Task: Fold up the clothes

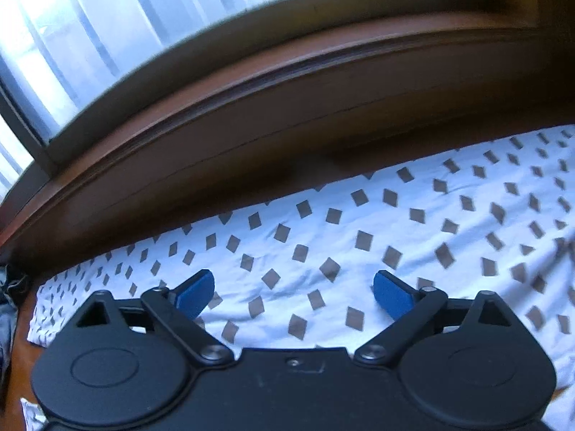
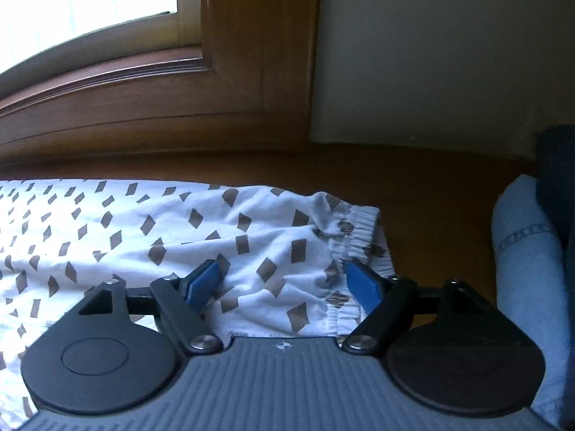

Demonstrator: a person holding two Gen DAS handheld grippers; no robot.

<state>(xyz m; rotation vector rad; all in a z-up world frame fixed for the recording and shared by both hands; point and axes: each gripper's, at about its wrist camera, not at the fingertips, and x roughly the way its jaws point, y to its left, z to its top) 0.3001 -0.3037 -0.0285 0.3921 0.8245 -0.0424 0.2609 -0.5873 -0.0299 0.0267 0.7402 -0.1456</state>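
Daylight from window (image 1: 90, 36), overexposed, washing out at upper left in both views; cool bluish cast on patterned white garment (image 2: 125, 233). Wooden frame (image 1: 287, 107) dim, in shadow. Slight motion blur. Strong fisheye bowing; dark vignetted corners, right wrist view.

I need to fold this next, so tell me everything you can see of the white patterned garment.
The garment is thin white fabric printed with small brown diamond shapes. It lies spread out, lightly creased, on a brown wooden surface below a window. One end, seen from the right wrist, has a gathered elastic band and is somewhat rumpled. Both grippers, left and right, are open above it; neither grips the cloth. Its full outline is out of view.
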